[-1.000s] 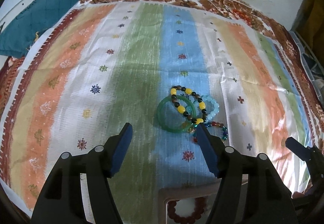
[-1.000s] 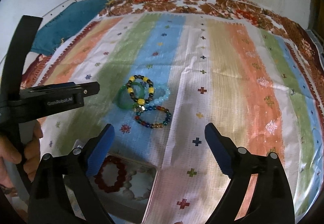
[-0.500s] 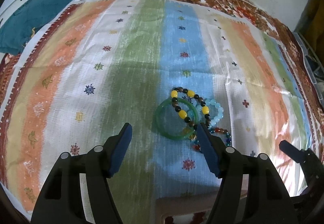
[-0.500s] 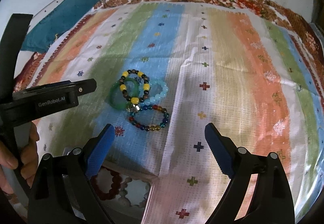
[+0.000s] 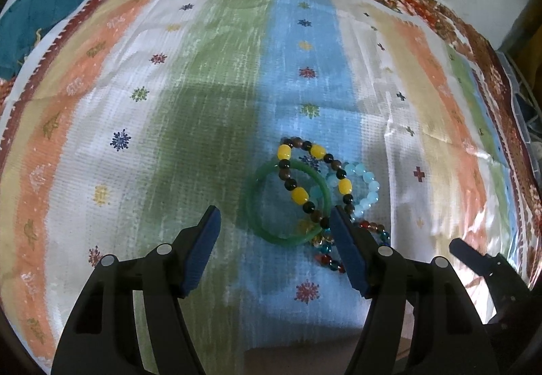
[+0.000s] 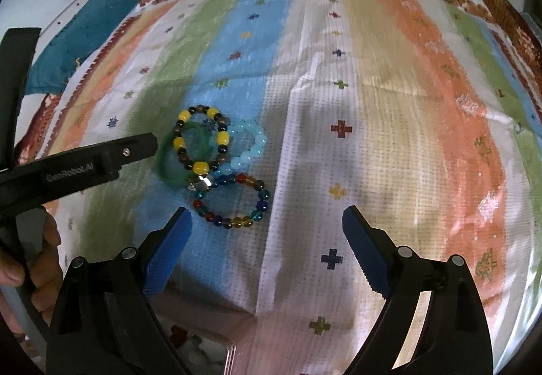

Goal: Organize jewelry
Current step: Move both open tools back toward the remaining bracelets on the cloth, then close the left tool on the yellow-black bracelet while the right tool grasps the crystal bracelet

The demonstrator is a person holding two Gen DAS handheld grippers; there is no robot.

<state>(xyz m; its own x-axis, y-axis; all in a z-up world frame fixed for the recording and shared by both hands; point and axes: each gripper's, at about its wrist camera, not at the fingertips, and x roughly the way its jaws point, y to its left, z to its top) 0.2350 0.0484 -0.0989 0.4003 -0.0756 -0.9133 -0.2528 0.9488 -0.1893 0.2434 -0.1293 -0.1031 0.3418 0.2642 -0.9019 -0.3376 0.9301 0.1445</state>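
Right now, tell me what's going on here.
A person holds two grippers over a striped cloth, sorting jewelry. Four bracelets lie tangled together: green bangle, yellow-and-dark beaded bracelet, pale blue one, multicolored one. The left gripper and right gripper are both open, holding nothing.

Both wrist views look down, close, sharing bracelet pile (image 5: pixel 305 195) on striped cloth (image 6: pixel 389 104).

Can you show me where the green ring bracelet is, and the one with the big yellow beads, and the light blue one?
green bangle (image 5: pixel 252 205), left wrist view, on its left rim.
yellow and dark bead bracelet (image 5: pixel 299 194), left wrist view, on a yellow bead.
light blue bead bracelet (image 6: pixel 259 139), right wrist view, on a bead at its right side.
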